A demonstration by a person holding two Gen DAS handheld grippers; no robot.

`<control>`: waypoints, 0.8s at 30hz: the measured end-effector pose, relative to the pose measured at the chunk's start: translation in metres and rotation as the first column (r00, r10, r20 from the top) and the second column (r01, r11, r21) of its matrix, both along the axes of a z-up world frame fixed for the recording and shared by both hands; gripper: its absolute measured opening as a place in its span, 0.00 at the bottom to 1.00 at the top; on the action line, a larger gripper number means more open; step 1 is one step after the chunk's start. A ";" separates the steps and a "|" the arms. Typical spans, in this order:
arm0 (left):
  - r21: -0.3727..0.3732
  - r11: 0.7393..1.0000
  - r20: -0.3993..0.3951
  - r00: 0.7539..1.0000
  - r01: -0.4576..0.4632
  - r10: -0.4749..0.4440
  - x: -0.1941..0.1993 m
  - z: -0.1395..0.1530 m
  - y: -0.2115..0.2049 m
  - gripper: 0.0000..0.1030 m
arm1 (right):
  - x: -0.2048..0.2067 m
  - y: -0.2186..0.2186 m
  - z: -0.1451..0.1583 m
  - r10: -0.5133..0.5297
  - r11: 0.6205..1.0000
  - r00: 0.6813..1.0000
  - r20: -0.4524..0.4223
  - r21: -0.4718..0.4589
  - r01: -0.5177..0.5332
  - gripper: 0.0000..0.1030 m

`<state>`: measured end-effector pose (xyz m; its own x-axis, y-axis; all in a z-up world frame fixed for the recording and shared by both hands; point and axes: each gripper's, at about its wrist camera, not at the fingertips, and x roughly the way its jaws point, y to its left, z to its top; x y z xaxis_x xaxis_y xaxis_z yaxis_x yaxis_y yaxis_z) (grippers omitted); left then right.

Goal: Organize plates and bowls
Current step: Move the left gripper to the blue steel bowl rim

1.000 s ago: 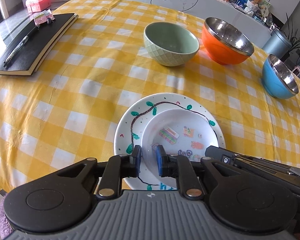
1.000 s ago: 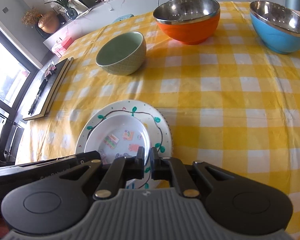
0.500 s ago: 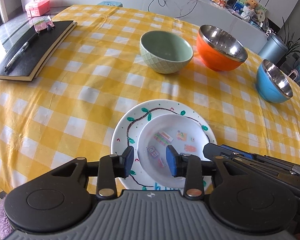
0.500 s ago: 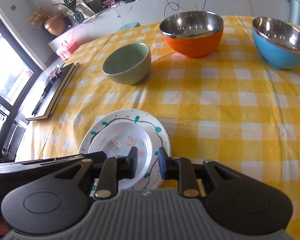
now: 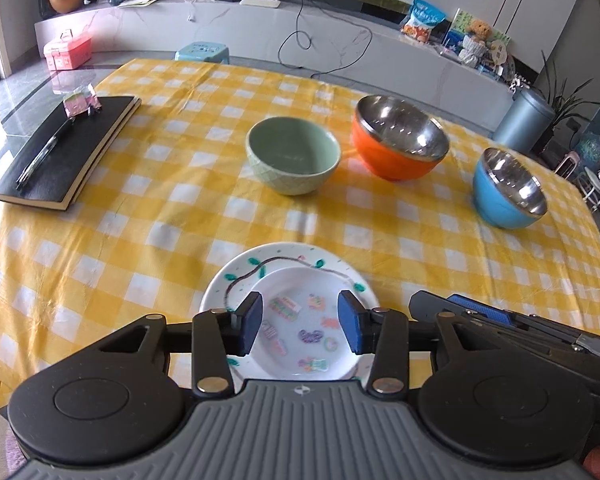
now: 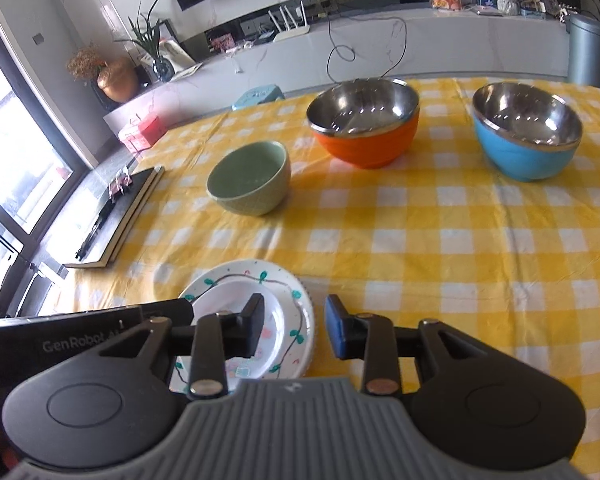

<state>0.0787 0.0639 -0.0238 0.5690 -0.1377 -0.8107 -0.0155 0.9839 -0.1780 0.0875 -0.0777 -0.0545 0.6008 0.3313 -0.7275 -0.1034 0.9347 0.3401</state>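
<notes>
A small white sticker plate (image 5: 300, 320) lies stacked on a larger white plate with a vine pattern (image 5: 240, 276) at the table's near edge. Above them my left gripper (image 5: 299, 326) hangs with its jaws opening and nothing between the pads. My right gripper (image 6: 294, 326) is also opening, empty, over the right rim of the vine plate (image 6: 296, 312). Farther back stand a green bowl (image 5: 293, 160), an orange steel-lined bowl (image 5: 399, 136) and a blue steel-lined bowl (image 5: 508, 188). The right gripper's side shows at the right of the left wrist view.
A black notebook (image 5: 66, 152) with a pen and a small wrapped packet lies at the table's left edge. The yellow checked tablecloth (image 5: 160, 220) covers the table. Beyond it are a stool, a pink box and a grey bin (image 5: 522, 120).
Both grippers let go of the stacked plates, opened their jaws and rose away from them. The plates stayed where they lay.
</notes>
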 end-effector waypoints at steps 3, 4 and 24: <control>-0.024 1.000 0.026 0.999 0.019 -0.018 0.001 0.005 -0.012 0.48 | -0.003 -0.014 0.004 -0.026 1.000 0.999 0.020 -0.002 0.026 0.33; -0.031 0.999 0.034 0.999 0.027 -0.026 0.002 0.006 -0.017 0.48 | -0.004 -0.019 0.005 -0.039 0.999 0.999 0.023 -0.004 0.039 0.34; -0.052 0.964 0.140 0.958 0.260 -0.251 0.066 0.006 -0.151 0.48 | 0.024 -0.152 0.004 -0.329 0.937 0.944 0.043 -0.110 0.331 0.34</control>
